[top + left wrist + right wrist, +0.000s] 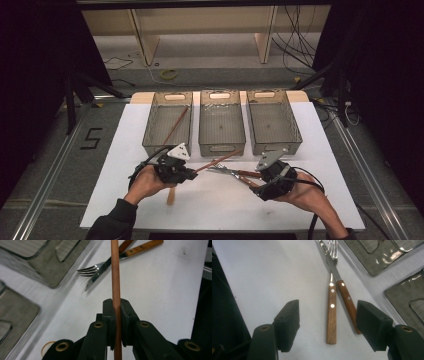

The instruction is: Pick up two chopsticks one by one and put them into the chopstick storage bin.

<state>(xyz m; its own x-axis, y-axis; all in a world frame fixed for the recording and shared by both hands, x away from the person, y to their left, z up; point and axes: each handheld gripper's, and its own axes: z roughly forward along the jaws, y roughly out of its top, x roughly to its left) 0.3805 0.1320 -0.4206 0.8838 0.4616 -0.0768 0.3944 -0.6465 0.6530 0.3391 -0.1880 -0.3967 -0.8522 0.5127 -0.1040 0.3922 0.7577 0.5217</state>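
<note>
My left gripper (192, 173) (116, 307) is shut on a brown wooden chopstick (220, 161) (115, 277), which juts past the jaws up and to the right, toward the middle basket. A fork (225, 171) (331, 315) and a knife (245, 175) (348, 303), both with wooden handles, lie crossed on the white table. My right gripper (255, 182) (328, 325) is open low over their handles. The fork handle lies between its jaws untouched, and the knife handle's end sits by the right jaw. The left gripper view has the fork tines (88, 268) and the serrated blade (93, 281) ahead.
Three grey mesh baskets stand side by side at the back: left (166, 145), middle (221, 146), right (275, 146). Another chopstick (176, 125) leans inside the left one. A thin tan ring (46, 347) lies on the table by my left gripper. A white sheet (220, 210) covers the table.
</note>
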